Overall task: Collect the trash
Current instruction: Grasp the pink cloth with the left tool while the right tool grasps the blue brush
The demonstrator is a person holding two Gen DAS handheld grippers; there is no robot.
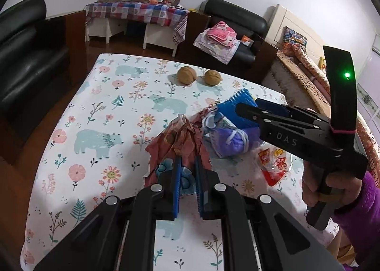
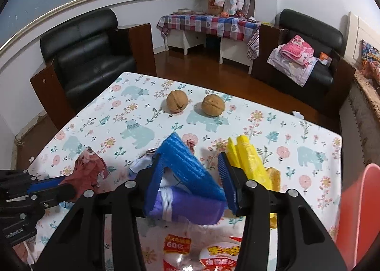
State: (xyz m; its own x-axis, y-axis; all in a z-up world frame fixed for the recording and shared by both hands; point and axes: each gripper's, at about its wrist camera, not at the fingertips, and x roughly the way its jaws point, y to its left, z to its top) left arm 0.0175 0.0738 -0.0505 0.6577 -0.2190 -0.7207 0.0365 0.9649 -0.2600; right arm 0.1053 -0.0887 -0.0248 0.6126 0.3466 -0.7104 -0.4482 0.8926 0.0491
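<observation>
So the left gripper [image 1: 187, 166] had its jaws pinched nearly together on a crumpled reddish-brown wrapper [image 1: 180, 138] sitting on the floral tabletop [image 1: 99, 109]. Just right of that, the right gripper [image 2: 192, 164] straddled a blue corrugated piece [image 2: 187, 164] with a purple bundle [image 2: 190, 206] tucked under it; jaws were at a middling width, left pad against the blue piece, and I couldn't tell if the right pad touched. A yellow plastic bag [image 2: 249, 161] lay just beside its right finger, and a clear red-printed snack wrapper [image 2: 201, 252] lay nearer the camera. Two walnuts [image 2: 177, 104] sat side by side, well apart from the pile, toward the far edge.
</observation>
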